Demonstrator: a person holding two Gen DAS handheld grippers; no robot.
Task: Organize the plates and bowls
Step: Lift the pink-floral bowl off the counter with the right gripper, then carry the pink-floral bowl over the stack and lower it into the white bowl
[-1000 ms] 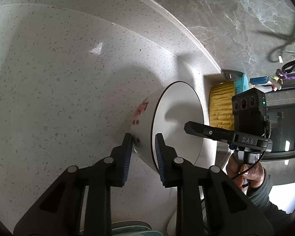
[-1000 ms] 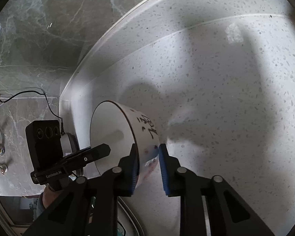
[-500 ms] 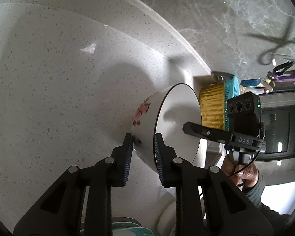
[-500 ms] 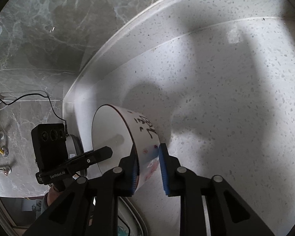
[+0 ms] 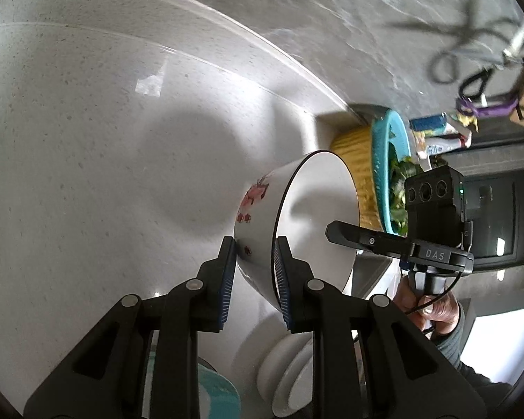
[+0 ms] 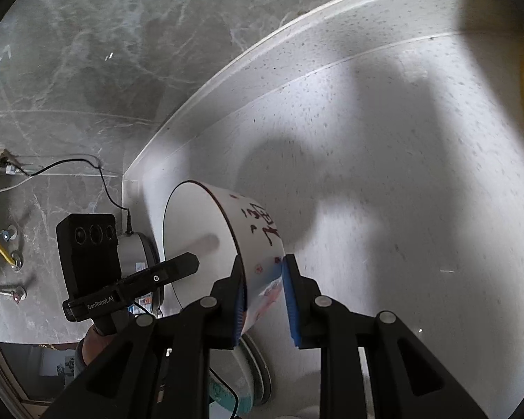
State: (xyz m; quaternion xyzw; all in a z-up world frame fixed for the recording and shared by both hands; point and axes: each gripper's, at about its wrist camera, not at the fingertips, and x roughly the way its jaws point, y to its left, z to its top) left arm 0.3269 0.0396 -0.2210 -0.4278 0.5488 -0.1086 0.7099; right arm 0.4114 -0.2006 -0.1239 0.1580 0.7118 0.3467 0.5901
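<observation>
A white bowl with pink flowers and a dark rim hangs above the speckled countertop, held from both sides. My left gripper is shut on its near rim, one pad inside and one outside. On the opposite rim my right gripper is shut, clamping the wall with dark writing on the bowl. Each view shows the other gripper's finger reaching into the bowl. Below lie stacked white dishes and a teal plate.
A yellow basket and a teal colander with greens stand against the marble wall, beside a black appliance. A grey round cooker with a black cable sits at the counter's other end. A person's hand holds the right gripper.
Both grippers have risen with the bowl, which now hangs farther above the counter. The stacked white dishes and the teal plate have come into view beneath it.
</observation>
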